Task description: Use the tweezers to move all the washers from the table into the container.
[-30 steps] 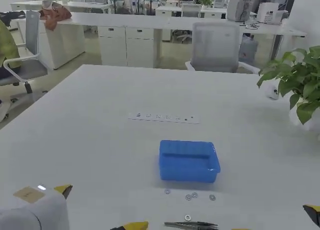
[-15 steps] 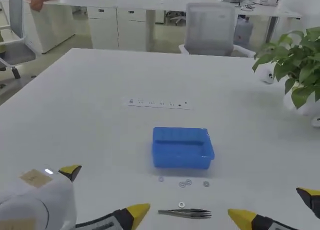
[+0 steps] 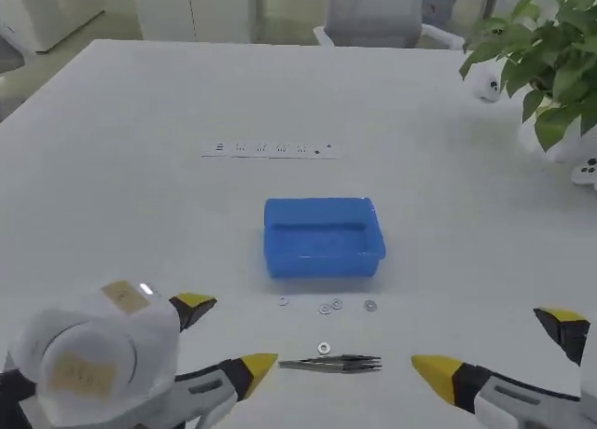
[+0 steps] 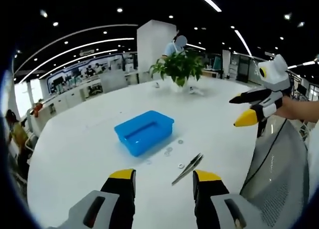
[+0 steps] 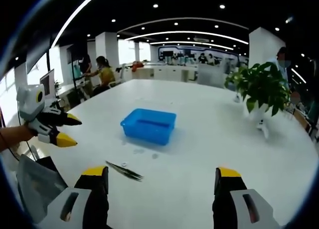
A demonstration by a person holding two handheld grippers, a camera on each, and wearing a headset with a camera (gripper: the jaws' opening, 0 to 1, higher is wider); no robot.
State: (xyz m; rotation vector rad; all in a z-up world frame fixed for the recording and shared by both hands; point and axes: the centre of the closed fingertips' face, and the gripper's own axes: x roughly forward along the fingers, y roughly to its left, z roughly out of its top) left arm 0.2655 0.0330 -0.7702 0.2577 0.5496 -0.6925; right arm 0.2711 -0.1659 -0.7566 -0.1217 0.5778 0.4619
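Note:
A blue container (image 3: 322,238) sits mid-table, also in the left gripper view (image 4: 144,131) and the right gripper view (image 5: 148,124). Several small washers (image 3: 336,305) lie on the white table just in front of it, one more (image 3: 324,348) nearer me. Dark tweezers (image 3: 331,362) lie flat beside that washer, untouched (image 4: 188,168) (image 5: 124,171). My left gripper (image 3: 227,334) is open just left of the tweezers, nothing between its jaws (image 4: 164,175). My right gripper (image 3: 494,343) is open to their right, jaws wide (image 5: 161,171).
A power strip (image 3: 270,149) is set into the table behind the container. A potted plant (image 3: 541,56) stands at the far right with a small white object (image 3: 485,84) near it. An office chair (image 3: 382,5) is at the far edge.
The head camera has tilted down toward the table. Both grippers have come up into the head view on either side of the tweezers. Container, washers and tweezers lie where they were.

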